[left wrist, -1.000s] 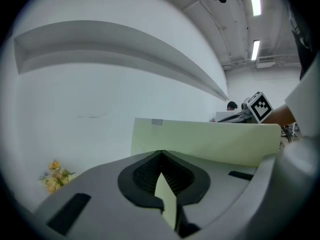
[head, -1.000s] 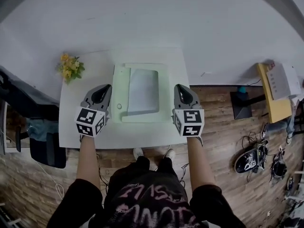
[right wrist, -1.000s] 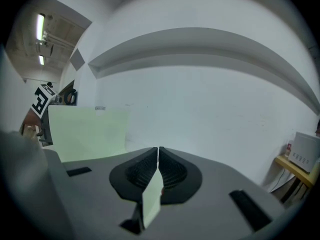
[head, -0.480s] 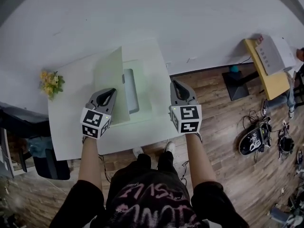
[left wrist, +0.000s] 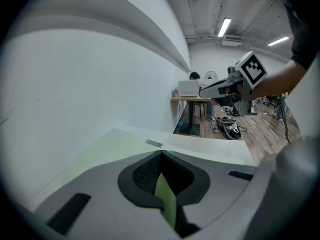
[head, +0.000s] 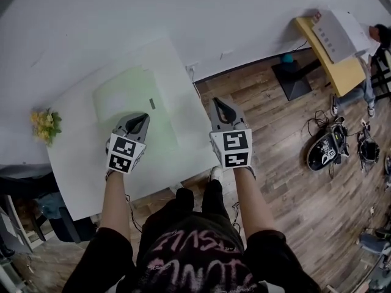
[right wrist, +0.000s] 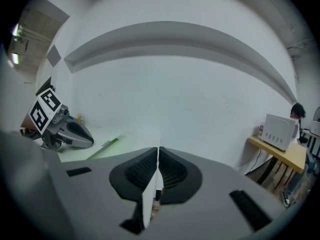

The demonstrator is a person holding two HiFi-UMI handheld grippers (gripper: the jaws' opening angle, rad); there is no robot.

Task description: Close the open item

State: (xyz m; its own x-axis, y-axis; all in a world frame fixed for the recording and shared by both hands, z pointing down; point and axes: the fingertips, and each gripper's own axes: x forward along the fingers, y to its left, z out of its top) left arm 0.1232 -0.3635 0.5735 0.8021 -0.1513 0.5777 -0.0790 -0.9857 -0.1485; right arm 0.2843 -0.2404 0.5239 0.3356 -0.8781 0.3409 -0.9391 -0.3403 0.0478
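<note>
A flat pale green case (head: 131, 96) lies with its lid down on the white table (head: 79, 163). In the left gripper view the case (left wrist: 117, 145) stretches out just beyond the jaws. My left gripper (head: 139, 121) hovers over the case's near edge, jaws shut with nothing clamped; its tips (left wrist: 161, 154) meet. My right gripper (head: 218, 104) is shut too, off the table's right side over the wooden floor, apart from the case. From the right gripper (right wrist: 158, 149) view, the green case (right wrist: 107, 145) and the left gripper (right wrist: 75, 132) show at the left.
Yellow flowers (head: 44, 124) sit at the table's left edge. A white wall runs behind the table. A yellow side table (head: 333, 69) with a white appliance (head: 339, 32) stands at the far right. Shoes and cables (head: 327, 151) lie on the wooden floor.
The case's lid went from lying open, to standing half raised, to flat down on the base. My left gripper followed it across; the head view swung to the right.
</note>
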